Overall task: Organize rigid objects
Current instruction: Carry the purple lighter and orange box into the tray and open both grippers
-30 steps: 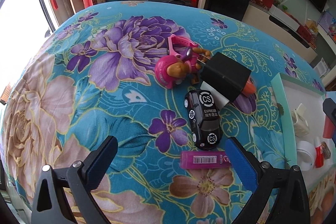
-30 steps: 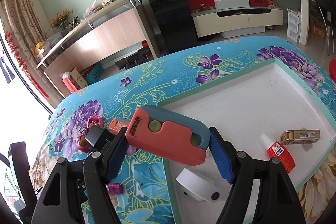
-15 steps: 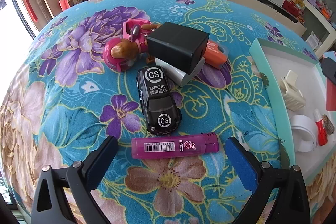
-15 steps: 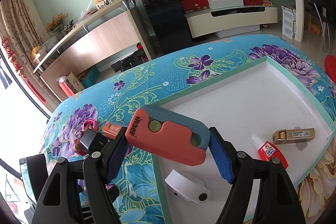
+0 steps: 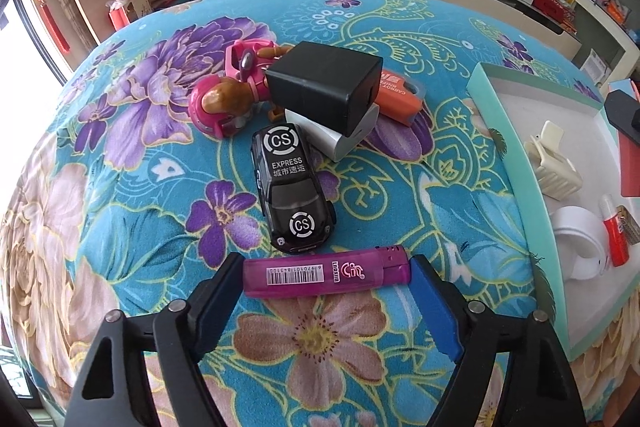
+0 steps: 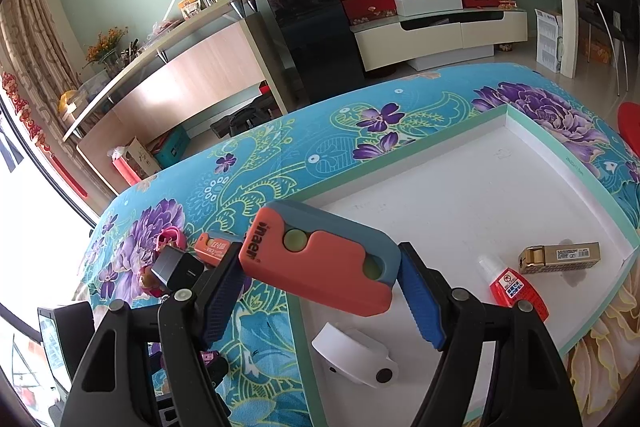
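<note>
The left gripper (image 5: 326, 279) has moved closer, its jaws now pinching the purple lighter (image 5: 327, 276) on the tabletop, while the right gripper (image 6: 322, 275) still squeezes the orange-and-blue block (image 6: 320, 263) above the tray's (image 6: 408, 167) near left corner.

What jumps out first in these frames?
The purple lighter lies crosswise between the left tool's fingers on the floral cloth, just below the black toy car. The right tool grips an orange-and-blue block over the white tray's near corner.
</note>
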Demonstrator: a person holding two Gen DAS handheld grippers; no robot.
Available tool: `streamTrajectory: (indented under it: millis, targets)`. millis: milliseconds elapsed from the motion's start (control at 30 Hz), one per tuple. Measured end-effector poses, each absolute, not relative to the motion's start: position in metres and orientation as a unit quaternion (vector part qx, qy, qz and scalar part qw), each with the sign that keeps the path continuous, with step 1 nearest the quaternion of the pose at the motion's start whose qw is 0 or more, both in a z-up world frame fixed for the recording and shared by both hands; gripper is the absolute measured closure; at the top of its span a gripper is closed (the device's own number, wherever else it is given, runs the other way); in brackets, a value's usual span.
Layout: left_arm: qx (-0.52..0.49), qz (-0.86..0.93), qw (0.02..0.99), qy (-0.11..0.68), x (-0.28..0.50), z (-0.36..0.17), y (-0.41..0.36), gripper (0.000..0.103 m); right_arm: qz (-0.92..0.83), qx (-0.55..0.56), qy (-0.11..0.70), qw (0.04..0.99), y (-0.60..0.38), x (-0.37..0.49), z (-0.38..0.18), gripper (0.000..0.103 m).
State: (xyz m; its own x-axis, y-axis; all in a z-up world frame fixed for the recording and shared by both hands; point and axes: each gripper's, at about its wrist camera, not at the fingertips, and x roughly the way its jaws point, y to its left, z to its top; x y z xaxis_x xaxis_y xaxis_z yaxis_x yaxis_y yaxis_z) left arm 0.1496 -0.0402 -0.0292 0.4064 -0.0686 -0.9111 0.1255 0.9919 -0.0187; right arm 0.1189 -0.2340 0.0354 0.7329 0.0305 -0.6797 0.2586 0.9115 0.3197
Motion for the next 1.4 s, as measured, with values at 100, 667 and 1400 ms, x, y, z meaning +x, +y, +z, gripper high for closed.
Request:
streamTrajectory:
  millis: [100,667,1400]
  targets:
    - [0.022,-0.067,0.84,0.539,0.149,-0.026,-0.041,0.019,-0.063,0.201,0.36,0.909,-0.234,0.119,0.035,0.027]
    - [0.016,-0.096,0.875,0.475,0.138,0.019,-0.047,0.019,-0.108,0.208,0.35,0.907,-0.263,0.109,0.036,0.027]
    - [0.095,-0.167,0.877,0.441,0.15,0.048,-0.15,0.019,-0.248,0.205,0.345,0.882,-0.345,0.086,0.027,0.027]
